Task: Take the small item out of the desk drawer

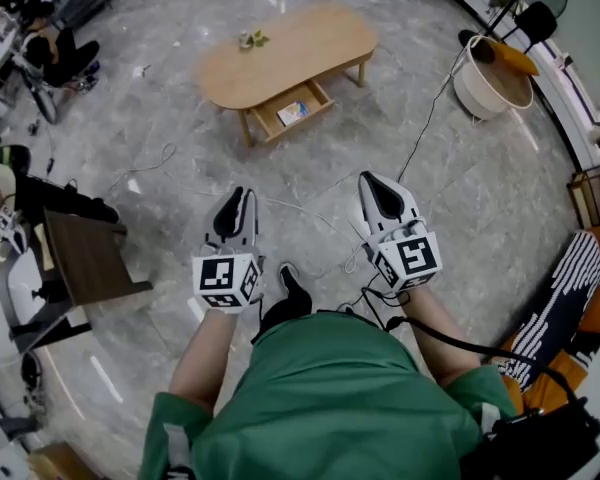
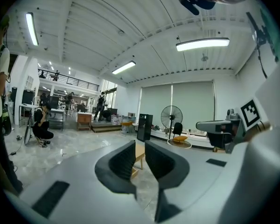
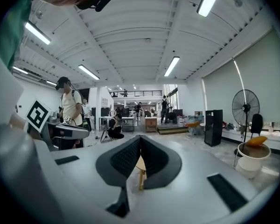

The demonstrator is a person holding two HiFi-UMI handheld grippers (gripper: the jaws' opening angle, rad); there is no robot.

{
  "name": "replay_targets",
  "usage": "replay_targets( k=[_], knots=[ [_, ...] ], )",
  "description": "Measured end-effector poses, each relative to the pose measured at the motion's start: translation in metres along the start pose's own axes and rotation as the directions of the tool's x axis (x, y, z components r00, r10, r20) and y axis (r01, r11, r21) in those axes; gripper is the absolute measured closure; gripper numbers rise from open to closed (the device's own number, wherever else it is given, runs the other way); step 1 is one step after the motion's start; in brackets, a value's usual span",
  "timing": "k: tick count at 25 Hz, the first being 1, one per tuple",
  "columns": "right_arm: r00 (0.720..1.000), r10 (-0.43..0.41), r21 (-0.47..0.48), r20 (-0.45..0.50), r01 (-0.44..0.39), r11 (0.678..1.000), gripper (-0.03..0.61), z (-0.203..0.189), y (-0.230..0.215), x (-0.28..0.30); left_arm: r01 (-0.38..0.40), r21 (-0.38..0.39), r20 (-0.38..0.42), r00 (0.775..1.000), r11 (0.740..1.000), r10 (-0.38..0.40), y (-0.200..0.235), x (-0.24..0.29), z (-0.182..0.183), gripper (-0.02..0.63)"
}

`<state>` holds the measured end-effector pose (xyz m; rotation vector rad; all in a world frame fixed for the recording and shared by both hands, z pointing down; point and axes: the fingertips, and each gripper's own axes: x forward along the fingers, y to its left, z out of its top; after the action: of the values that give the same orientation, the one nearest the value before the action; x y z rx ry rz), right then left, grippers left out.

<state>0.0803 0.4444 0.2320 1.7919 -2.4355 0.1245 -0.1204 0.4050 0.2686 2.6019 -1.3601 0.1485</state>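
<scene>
A low oval wooden table (image 1: 280, 53) stands well ahead of me on the marble floor. Its drawer (image 1: 276, 120) is pulled out toward me, and a small blue and white item (image 1: 293, 112) lies in it. A small green and yellow object (image 1: 252, 39) sits on the tabletop. My left gripper (image 1: 238, 200) and right gripper (image 1: 373, 183) are held side by side, pointing at the table and far short of it. The left gripper (image 2: 140, 146) has a narrow gap between its pads and holds nothing. The right gripper (image 3: 141, 139) is shut and empty, with its tips meeting.
A white bucket (image 1: 492, 78) and a fan (image 1: 525, 8) stand at the back right. A dark wooden side table (image 1: 85, 258) is at the left, a striped chair (image 1: 560, 308) at the right. Cables (image 1: 320, 213) cross the floor ahead. A person (image 1: 60, 53) crouches at the far left.
</scene>
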Motion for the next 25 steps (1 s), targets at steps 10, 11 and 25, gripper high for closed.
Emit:
replay_targets(
  k=[10,11,25],
  knots=[
    [1.0,0.008,0.003,-0.019,-0.008,1.0,0.557,0.009,0.02,0.064,0.037,-0.052,-0.013,0.999,0.998,-0.037,0.058,0.032,-0.004,0.538],
    [1.0,0.009,0.001,-0.023,-0.009,1.0,0.557,0.009,0.02,0.067,0.035,-0.057,-0.015,0.999,0.998,-0.035,0.062,0.035,-0.005,0.538],
    [0.997,0.075,0.063,0.02,-0.076,0.995,0.557,0.007,-0.037,0.172,-0.023,-0.011,-0.019,1.0,1.0,0.023,0.094,0.122,0.018,0.538]
  ],
)
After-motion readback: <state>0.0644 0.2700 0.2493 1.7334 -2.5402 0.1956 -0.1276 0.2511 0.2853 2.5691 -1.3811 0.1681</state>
